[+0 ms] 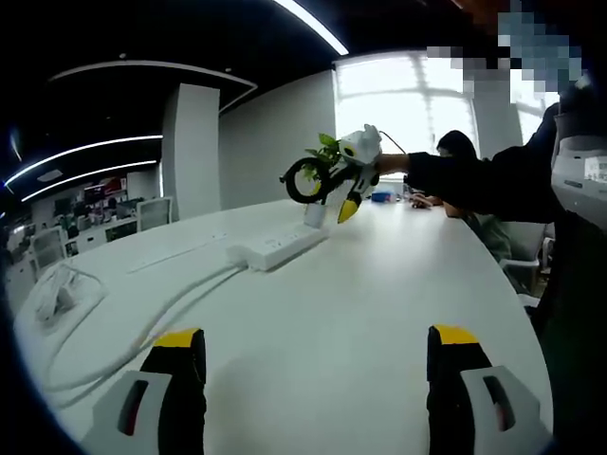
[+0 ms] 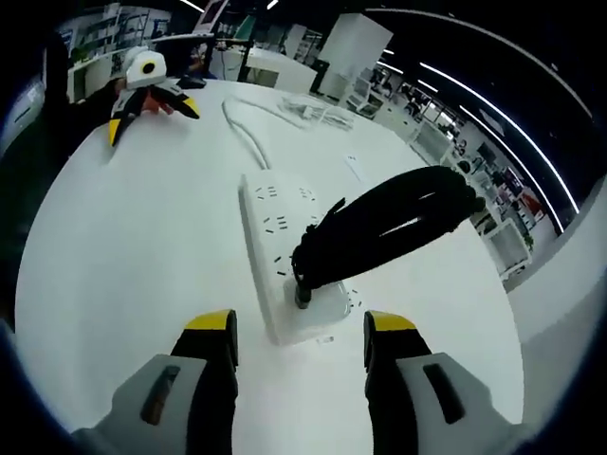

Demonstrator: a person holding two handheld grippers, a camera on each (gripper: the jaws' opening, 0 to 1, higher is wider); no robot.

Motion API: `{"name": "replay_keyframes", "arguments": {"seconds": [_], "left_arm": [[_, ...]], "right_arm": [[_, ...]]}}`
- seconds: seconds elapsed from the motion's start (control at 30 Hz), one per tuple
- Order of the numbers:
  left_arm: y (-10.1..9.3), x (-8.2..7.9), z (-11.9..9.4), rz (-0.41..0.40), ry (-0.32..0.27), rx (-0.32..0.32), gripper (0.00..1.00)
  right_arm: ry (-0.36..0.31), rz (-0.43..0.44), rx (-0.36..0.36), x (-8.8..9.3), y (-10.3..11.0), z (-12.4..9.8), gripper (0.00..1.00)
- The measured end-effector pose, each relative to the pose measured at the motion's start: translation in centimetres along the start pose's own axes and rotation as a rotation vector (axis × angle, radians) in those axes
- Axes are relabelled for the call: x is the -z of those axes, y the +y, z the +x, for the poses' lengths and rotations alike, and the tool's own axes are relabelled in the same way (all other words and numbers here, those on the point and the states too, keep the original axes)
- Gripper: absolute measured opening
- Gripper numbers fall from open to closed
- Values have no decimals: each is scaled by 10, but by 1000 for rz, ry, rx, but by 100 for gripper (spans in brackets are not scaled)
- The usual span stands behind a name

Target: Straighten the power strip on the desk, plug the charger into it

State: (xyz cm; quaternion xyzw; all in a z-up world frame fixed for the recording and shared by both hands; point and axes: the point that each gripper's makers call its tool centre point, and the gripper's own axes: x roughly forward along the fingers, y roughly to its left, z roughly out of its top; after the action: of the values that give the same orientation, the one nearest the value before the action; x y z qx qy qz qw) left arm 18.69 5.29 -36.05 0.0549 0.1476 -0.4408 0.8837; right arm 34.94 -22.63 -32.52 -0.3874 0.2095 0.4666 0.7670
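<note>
The white desk spreads under both grippers. On it lies the power strip, a long white bar directly ahead of the right gripper. Its long axis runs away from the gripper, slightly slanted, with its near end just past the jaw tips. Its white cord trails off from the far end.

In the right gripper view, a black bundled charger cable lies over the near half of the strip, and its black plug end appears to stand in a socket near the strip's near end; whether it is fully seated I cannot tell. The right jaws stand parted with nothing between them, straddling the line of the strip.

The left gripper is released too, jaws wide apart and empty. From it the strip lies well ahead and slightly left, turned partly sideways to it.

The right gripper is plainly the nearer one. Any further nudge or press on the plug would most likely fall to it, reaching straight forward along the strip's length.
</note>
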Motion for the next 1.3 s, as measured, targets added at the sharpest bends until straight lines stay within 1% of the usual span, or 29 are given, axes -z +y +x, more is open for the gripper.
{"name": "replay_keyframes", "arguments": {"seconds": [0.13, 0.27, 0.37, 0.47, 0.5, 0.6, 0.7, 0.83, 0.9, 1.0, 1.1, 1.17, 1.3], "left_arm": [[0, 1, 1, 3, 6, 0, 99], [0, 1, -1, 1, 4, -2, 99], [-1, 1, -1, 1, 5, 0, 99], [-2, 1, 0, 2, 7, 3, 99], [-2, 2, 0, 1, 7, 3, 99], [-3, 4, 1, 6, 13, 0, 99], [-5, 2, 2, 6, 6, 4, 99], [-3, 1, 2, 2, 4, 4, 99], [-2, 2, 2, 2, 7, -2, 99], [-2, 2, 3, 1, 8, -3, 99], [-2, 3, 3, -1, 10, -6, 99], [-1, 4, 3, -3, 12, -8, 99], [-2, 4, 4, -1, 17, -7, 99]], "right_arm": [[-42, 69, 27, 2, -1, -5, 55], [-90, 112, 49, 1, 3, -13, 56], [-115, 138, 60, 2, 8, -17, 58], [-119, 148, 75, 5, 14, -20, 56], [-126, 157, 86, 5, 13, -20, 56], [-139, 189, 87, 6, 15, -22, 58], [-151, 208, 97, 6, 18, -24, 58], [-175, 224, 107, 5, 27, -26, 59], [-183, 236, 109, 5, 30, -26, 62], [-204, 269, 121, 6, 32, -27, 67], [-223, 296, 134, 8, 34, -27, 67], [-241, 332, 139, 11, 36, -28, 68], [-256, 366, 143, 17, 41, -31, 68]]}}
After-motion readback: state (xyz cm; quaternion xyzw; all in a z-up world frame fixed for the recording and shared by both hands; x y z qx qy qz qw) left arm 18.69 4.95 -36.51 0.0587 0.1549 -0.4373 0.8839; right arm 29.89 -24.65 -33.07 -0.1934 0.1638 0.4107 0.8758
